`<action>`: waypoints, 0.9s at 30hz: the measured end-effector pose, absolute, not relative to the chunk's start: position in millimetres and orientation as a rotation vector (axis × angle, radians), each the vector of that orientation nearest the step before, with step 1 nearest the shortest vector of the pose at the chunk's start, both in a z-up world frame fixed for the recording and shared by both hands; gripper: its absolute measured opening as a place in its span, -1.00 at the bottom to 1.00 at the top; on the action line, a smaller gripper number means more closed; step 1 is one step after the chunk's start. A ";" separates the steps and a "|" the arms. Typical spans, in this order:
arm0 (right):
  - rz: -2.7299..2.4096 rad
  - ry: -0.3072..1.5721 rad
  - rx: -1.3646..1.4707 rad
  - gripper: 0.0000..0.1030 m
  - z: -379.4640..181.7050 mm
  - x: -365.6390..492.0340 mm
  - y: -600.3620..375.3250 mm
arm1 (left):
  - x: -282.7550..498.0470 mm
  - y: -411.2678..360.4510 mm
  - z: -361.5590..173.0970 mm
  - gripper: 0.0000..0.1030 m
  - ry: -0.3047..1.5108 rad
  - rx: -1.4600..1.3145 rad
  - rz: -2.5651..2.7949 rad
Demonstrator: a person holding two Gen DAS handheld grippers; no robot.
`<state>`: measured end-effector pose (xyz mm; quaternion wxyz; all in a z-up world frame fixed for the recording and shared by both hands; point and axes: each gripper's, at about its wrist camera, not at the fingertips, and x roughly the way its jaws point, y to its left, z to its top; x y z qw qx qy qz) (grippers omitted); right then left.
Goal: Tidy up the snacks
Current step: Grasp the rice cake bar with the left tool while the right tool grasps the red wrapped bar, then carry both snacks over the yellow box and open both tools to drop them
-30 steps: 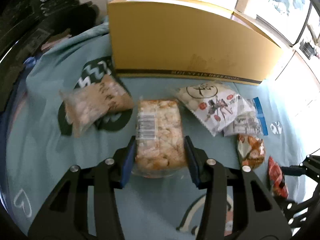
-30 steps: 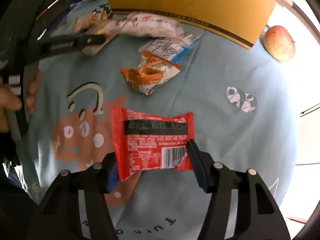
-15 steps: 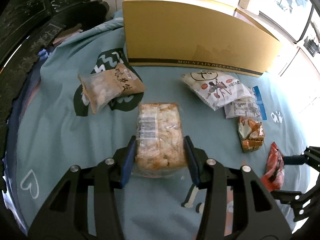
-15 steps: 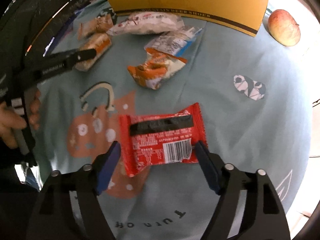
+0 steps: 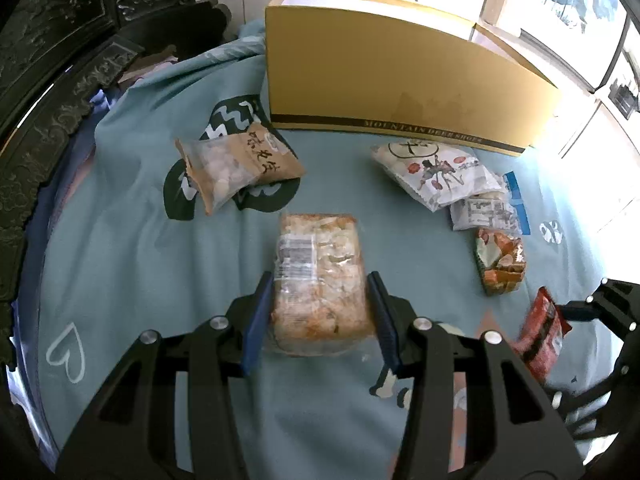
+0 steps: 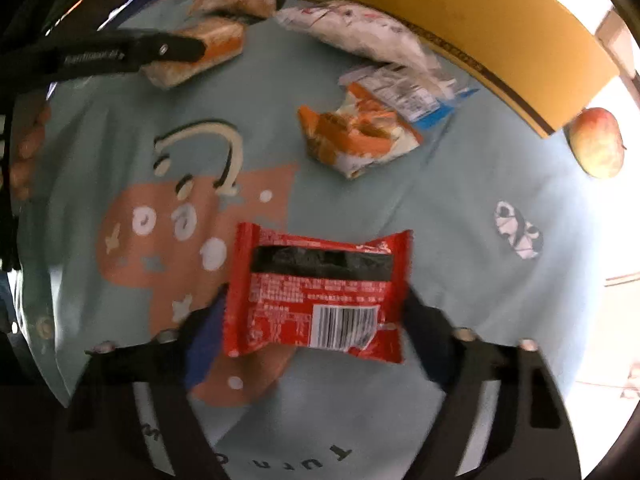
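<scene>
A teal printed cloth (image 5: 132,248) covers the whole work surface and runs up to dark carved furniture (image 5: 48,64) along the left edge. At the far side stands the yellow shoe box (image 5: 400,76), its long wall facing the grippers and its top open; only a strip of pale inner wall shows over the rim, so what lies inside cannot be told. A broad stretch of bare cloth lies between the box front and the snacks, widest in the middle.

The left gripper (image 5: 320,308) is clamped on a clear pack of pale crisps (image 5: 320,280), both blue pads pressed to its long sides. Beyond it to the left a brown-labelled bag (image 5: 236,164) lies on the cloth, apart from the box. To the right a white printed bag (image 5: 436,172) sits near the box front, a small clear packet with a blue strip (image 5: 492,212) touches its near end, and an orange packet (image 5: 500,260) lies just beside that.

The right gripper (image 6: 316,320) grips a red wrapper (image 6: 320,300) by its two short ends, barcode up, held above the cloth's pink figure. This view is blurred. An apple (image 6: 596,140) rests by the box's right corner, near the cloth's right edge, well apart from the packets
</scene>
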<state>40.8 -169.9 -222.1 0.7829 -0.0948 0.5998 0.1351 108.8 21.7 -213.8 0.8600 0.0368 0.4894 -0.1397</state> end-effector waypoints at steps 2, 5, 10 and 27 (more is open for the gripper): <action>0.283 1.298 -0.122 0.08 -214.0 44.4 -180.0 | 107.6 21.8 -210.6 -0.08 1.021 0.070 -0.294; 0.293 1.281 -0.029 0.08 -199.2 43.6 -192.9 | 104.4 21.4 -200.4 -0.08 0.998 0.054 -0.312; 0.290 1.235 0.077 0.08 -176.7 36.4 -211.4 | 98.7 20.4 -180.6 -0.08 0.955 0.025 -0.346; 0.288 1.237 0.092 0.08 -168.6 19.0 -217.1 | 112.1 3.8 -241.9 -0.02 1.047 0.212 -0.303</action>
